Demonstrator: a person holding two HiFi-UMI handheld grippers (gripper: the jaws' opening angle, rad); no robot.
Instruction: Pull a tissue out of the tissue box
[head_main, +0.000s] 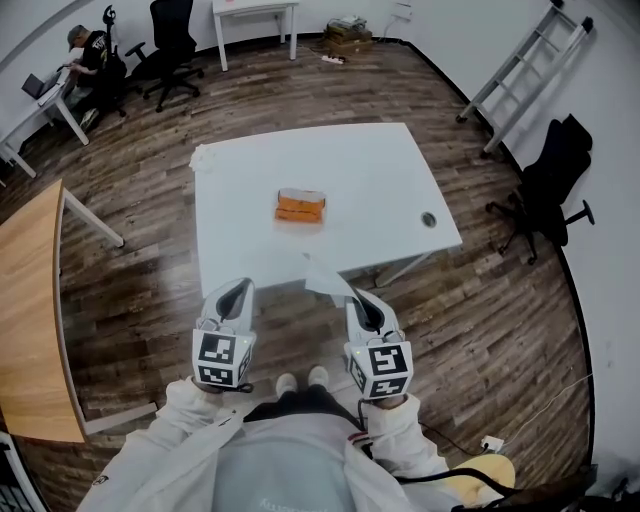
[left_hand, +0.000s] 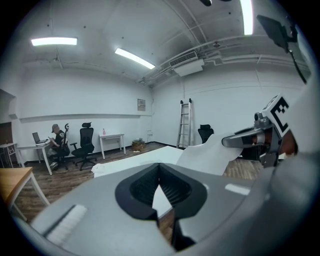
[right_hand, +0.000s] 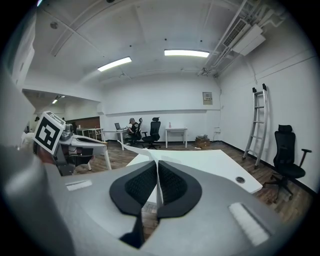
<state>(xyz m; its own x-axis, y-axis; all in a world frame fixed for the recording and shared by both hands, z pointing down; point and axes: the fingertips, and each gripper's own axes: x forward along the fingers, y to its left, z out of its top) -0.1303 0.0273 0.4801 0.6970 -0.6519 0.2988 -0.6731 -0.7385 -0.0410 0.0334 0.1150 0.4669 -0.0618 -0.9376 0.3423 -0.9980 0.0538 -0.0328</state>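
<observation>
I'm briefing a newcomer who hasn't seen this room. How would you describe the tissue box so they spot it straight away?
Find the white table in the middle of the wood floor. The tissue box sits near its centre, apart from the crumpled white paper at the far left corner. It is the only orange thing on the table.

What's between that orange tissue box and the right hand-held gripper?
In the head view, a strip of bare white tabletop next to the orange tissue box, then the white tissue pinched in the right hand-held gripper.
</observation>
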